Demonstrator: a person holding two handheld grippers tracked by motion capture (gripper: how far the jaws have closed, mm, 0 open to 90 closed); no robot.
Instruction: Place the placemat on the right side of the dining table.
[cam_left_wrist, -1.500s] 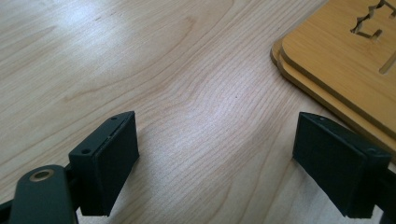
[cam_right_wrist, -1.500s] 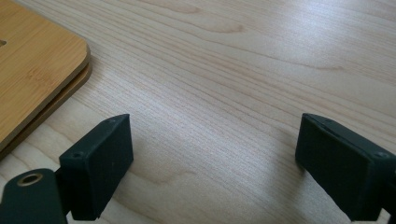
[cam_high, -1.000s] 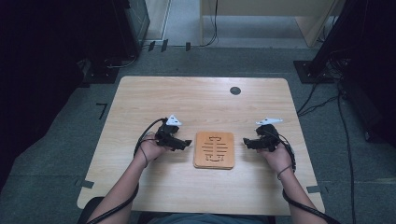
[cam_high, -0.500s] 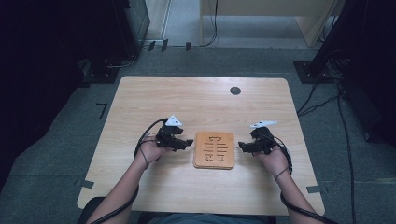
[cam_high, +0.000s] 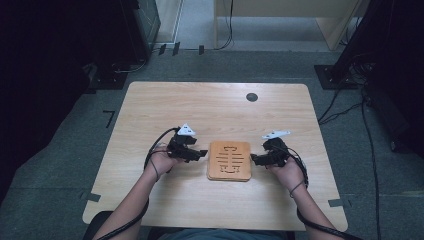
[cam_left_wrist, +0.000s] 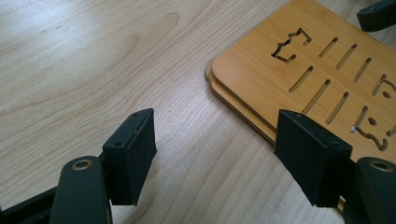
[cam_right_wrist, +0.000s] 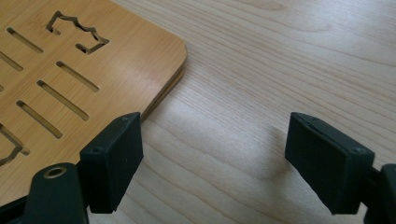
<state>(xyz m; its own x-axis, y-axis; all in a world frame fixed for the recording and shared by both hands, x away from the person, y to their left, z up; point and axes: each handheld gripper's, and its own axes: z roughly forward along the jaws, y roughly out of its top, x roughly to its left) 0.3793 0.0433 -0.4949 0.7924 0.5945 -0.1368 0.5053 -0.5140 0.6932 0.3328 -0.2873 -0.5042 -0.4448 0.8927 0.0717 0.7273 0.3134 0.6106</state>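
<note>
So the slotted bamboo board (cam_high: 229, 160) is sat flat on the wooden table (cam_high: 210, 107), a bit toward the person's edge, and it's flanked on both sides. Looks like two thin layers stacked, going by the seam along its edge in the left gripper view (cam_left_wrist: 243, 105); that seam is probably the reason both tools are brought in so low.

The left gripper (cam_high: 201, 153) is parked just left of the board, jaws spread wide apart with nothing between them. In its own view one pad (cam_left_wrist: 132, 154) is over bare table while the other (cam_left_wrist: 310, 161) is hung over the board's rounded near corner, so the edge is being straddled rather than gripped. Whether that pad touches the bamboo can't be told.

The right gripper (cam_high: 255, 159) is mirrored just right of the board, also wide open and empty. One of its pads (cam_right_wrist: 112, 161) sits right at the board's edge (cam_right_wrist: 93, 60), the other (cam_right_wrist: 327, 161) well out over table grain.

The symmetric setup is probably meant for a two-sided pinch or lift, so the board stays level instead of tipping. Nothing is clamped yet, though. A thin flat thing like that is likely hard to get under, which would explain the jaws being kept nearly flush with the tabletop.
</note>
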